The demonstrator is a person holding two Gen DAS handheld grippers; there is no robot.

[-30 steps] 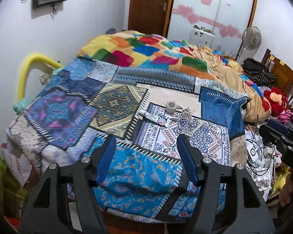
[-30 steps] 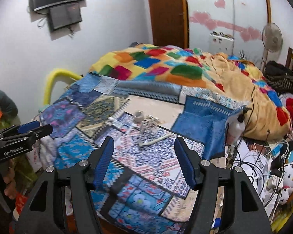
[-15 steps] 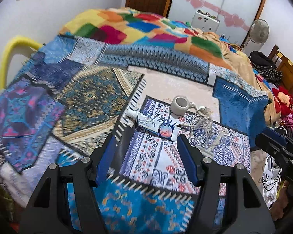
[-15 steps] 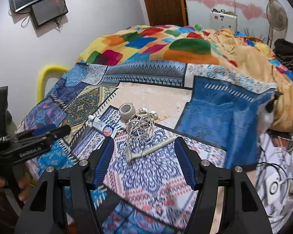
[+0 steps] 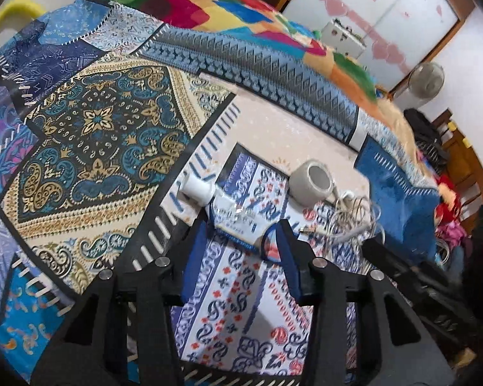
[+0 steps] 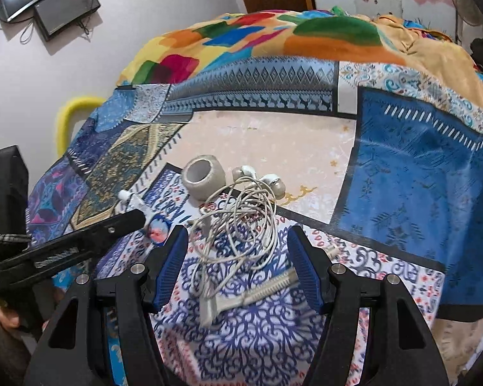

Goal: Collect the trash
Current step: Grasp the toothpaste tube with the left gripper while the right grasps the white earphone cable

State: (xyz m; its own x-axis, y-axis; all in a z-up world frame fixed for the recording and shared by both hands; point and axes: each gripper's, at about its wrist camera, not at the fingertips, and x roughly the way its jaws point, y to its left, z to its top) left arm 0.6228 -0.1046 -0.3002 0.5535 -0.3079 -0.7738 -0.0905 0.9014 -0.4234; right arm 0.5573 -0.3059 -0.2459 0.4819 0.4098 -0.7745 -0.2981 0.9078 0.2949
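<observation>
Left wrist view: the left gripper (image 5: 241,241) is hovering wide open, empty, around a white squeezed tube (image 5: 232,217) lying mid-bed on the patchwork bedspread (image 5: 96,128), a grey tape roll (image 5: 312,183) just beyond. Right wrist view: the right gripper (image 6: 238,260), jaws spread and empty, is bracketing tangled white earphones (image 6: 241,222) and a cream toothed plastic strip (image 6: 257,291).
</observation>
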